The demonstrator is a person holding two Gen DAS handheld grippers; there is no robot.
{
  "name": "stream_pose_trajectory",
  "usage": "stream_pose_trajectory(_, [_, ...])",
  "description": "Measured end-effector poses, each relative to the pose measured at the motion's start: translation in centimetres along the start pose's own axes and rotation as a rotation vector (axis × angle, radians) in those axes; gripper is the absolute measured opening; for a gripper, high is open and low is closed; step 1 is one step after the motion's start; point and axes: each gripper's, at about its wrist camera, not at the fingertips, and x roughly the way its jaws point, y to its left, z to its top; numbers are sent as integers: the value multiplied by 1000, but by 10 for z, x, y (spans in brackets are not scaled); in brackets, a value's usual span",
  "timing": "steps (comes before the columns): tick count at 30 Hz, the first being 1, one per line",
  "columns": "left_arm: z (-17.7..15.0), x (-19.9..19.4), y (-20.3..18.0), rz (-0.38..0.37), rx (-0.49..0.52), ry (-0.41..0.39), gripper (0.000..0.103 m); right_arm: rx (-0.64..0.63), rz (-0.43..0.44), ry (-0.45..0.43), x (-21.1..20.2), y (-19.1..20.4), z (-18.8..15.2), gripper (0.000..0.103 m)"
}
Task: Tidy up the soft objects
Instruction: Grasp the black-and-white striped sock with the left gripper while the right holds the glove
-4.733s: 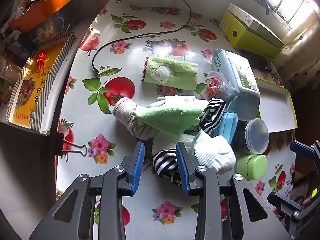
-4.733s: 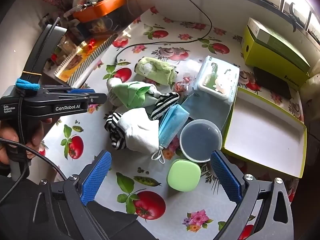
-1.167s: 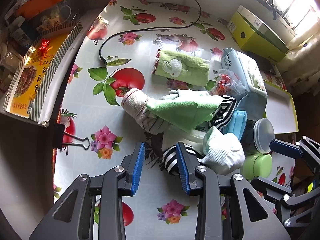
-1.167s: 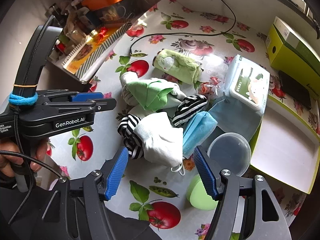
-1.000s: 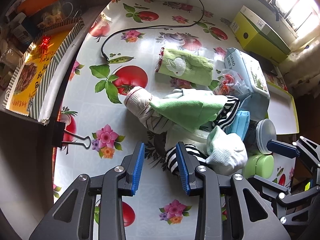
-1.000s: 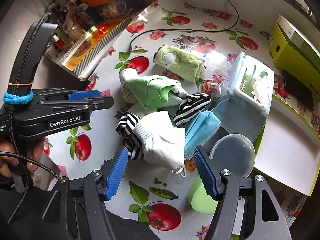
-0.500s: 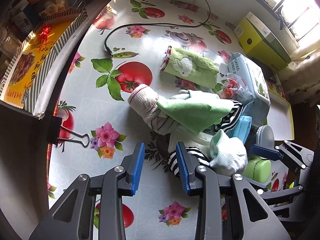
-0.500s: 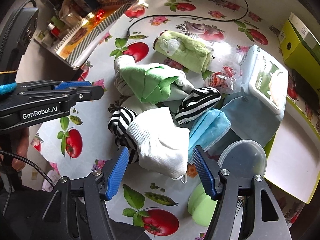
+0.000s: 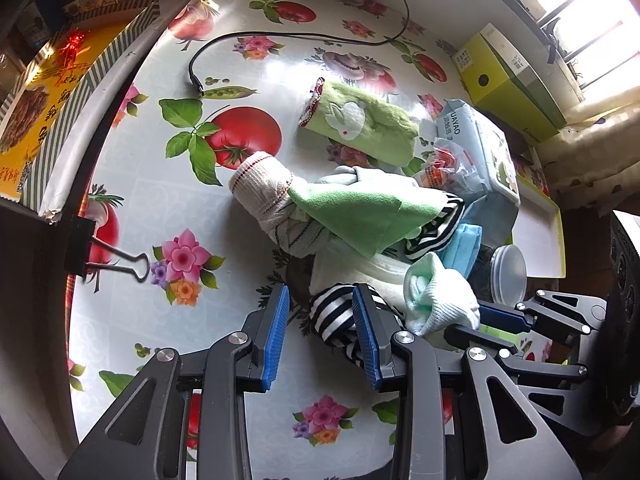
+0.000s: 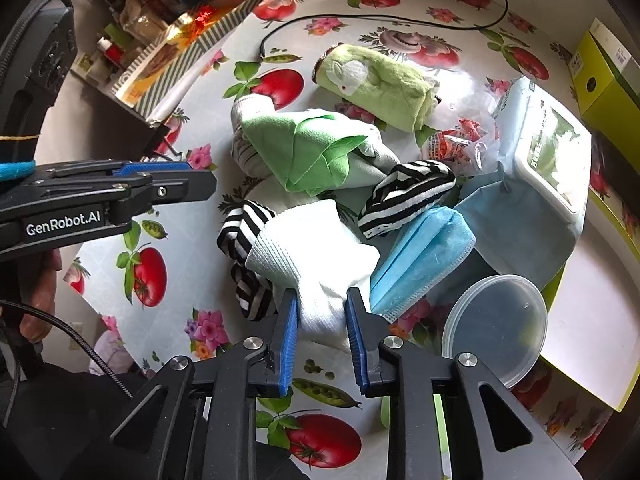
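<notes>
I see the table [image 9: 132,216] with its fruit and flower cloth, and its left edge drops off by a black clip [image 9: 86,248]. On that side the cloth is bare, so there is room to move there. The right side is crowded with a round plastic lid [image 10: 496,328], a pack of wipes [image 10: 548,160] and a white tray with a yellow rim [image 10: 592,312].

The soft things sit in a heap in the middle of the table. My right gripper [image 10: 322,336] is closing its blue pads on the bottom end of the white sock [image 10: 316,256], and the sock bunches up between them. The sock is ribbed and puffy (a bit green inside in the left view). A striped sock [image 10: 244,228] pokes out from under its left side, and another striped piece [image 10: 404,196] lies above it. A blue face mask [image 10: 420,260] lies right beside the white sock. A green cloth [image 10: 304,148] lies on top of a pale rolled sock [image 9: 260,184], and a green rabbit towel [image 10: 376,80] sits apart, higher up the table.

My left gripper [image 9: 322,334] has its jaws apart around an end of the striped sock. I can't tell if the pads touch it.

I can't see how the striped pieces join under the heap. A small green thing under my right gripper is mostly hidden. A hand [image 10: 38,304] holding the left gripper is cut off at the edge.
</notes>
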Motion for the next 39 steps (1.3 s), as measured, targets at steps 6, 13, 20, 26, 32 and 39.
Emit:
stream_pose_trajectory(6, [-7, 8, -4, -25, 2, 41, 40, 26, -3, -44, -20, -6, 0, 22])
stream_pose_trajectory(13, [-10, 18, -19, -65, 18, 80, 43, 52, -20, -86, -38, -15, -2, 22])
stream_pose_trajectory(20, [-11, 42, -31, -40, 44, 141, 43, 71, -31, -112, -49, -19, -6, 22])
stream_pose_trajectory(26, [-12, 34, -33, -40, 56, 104, 15, 87, -33, -135, -55, -21, -8, 22])
stream_pose_trajectory(32, [-10, 14, -24, -41, 40, 53, 4, 99, -33, -159, -62, -24, -10, 22])
stream_pose_trajectory(39, [0, -12, -32, -62, 54, -14, 4, 132, -42, -209, -81, -37, -13, 22])
